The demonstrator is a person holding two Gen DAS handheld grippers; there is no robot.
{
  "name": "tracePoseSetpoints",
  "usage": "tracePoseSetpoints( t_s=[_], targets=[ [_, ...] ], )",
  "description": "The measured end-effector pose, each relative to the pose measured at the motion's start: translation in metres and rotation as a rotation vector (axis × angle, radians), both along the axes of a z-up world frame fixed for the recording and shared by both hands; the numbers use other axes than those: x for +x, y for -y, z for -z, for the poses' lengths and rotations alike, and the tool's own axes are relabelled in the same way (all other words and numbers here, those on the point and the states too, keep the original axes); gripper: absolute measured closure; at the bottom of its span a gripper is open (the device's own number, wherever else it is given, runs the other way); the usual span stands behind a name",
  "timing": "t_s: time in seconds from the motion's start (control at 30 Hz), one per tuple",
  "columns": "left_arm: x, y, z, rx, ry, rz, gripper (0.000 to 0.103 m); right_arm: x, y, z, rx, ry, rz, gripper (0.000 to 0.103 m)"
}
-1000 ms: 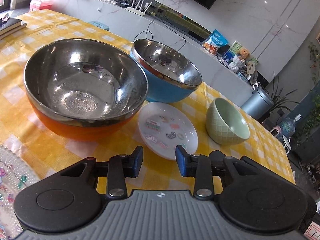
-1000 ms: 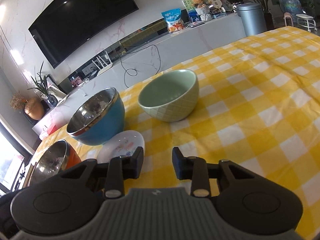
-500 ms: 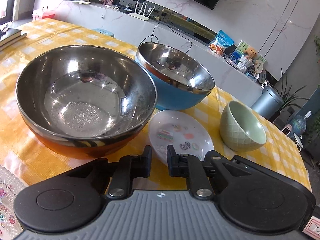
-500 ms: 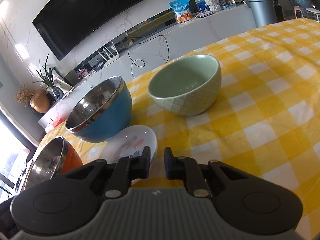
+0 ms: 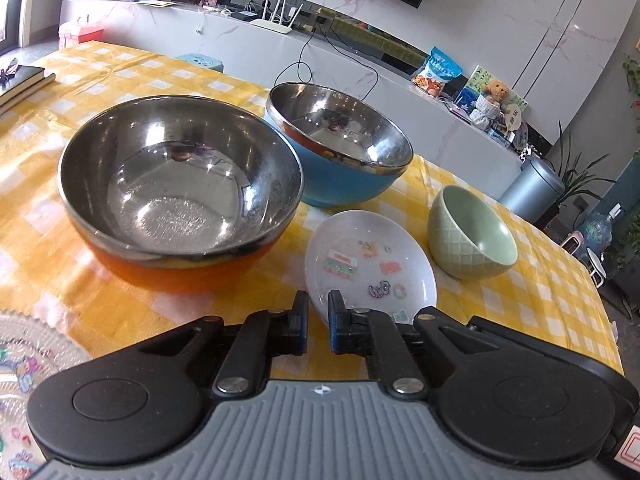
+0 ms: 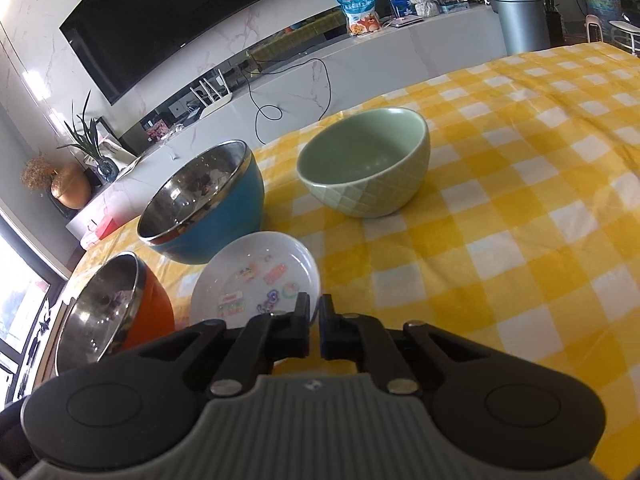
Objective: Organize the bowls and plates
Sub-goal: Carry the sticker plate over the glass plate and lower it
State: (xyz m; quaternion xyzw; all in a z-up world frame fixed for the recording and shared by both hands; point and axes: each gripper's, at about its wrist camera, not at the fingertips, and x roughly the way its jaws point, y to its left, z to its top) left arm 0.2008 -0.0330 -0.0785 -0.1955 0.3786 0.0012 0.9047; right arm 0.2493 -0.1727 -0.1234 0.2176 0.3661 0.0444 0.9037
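On the yellow checked tablecloth stand a large orange steel-lined bowl (image 5: 180, 196), a blue steel-lined bowl (image 5: 340, 148), a small white plate with stickers (image 5: 368, 264) and a green ceramic bowl (image 5: 472, 236). My left gripper (image 5: 318, 308) is nearly shut and empty, just before the plate's near rim. In the right wrist view the plate (image 6: 256, 276), blue bowl (image 6: 204, 204), orange bowl (image 6: 108, 308) and green bowl (image 6: 364, 164) show. My right gripper (image 6: 315, 312) is nearly shut and empty at the plate's near right rim.
A beaded round mat (image 5: 28, 360) lies at the table's near left. Books (image 5: 20, 80) lie at the far left edge. Beyond the table stand a white counter with a router (image 5: 276, 24), snack bag (image 5: 438, 72) and a grey bin (image 5: 532, 188).
Both grippers have closed from wide open to a narrow gap. Both moved forward and lower toward the sticker plate.
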Motion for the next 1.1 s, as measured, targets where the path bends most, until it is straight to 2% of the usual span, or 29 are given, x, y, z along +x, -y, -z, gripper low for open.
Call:
tracePoseSetpoints(
  t_s=[0.33,0.7,1.1],
  targets=[
    [-0.037,-0.007,-0.017,0.006,-0.043,0.034,0.094,-0.045,-0.004,-0.021,-0.023,-0.041,0.005,0.102],
    [-0.082,-0.030,-0.046,0.003,-0.050,0.020,0.095,-0.099,-0.025,-0.048,-0.029,-0.028,-0.033,0.102],
    [-0.121,-0.071,-0.060,0.020,-0.065,-0.012,0.095,-0.136,-0.058,-0.056,0.029,-0.053,-0.105,0.101]
  ],
)
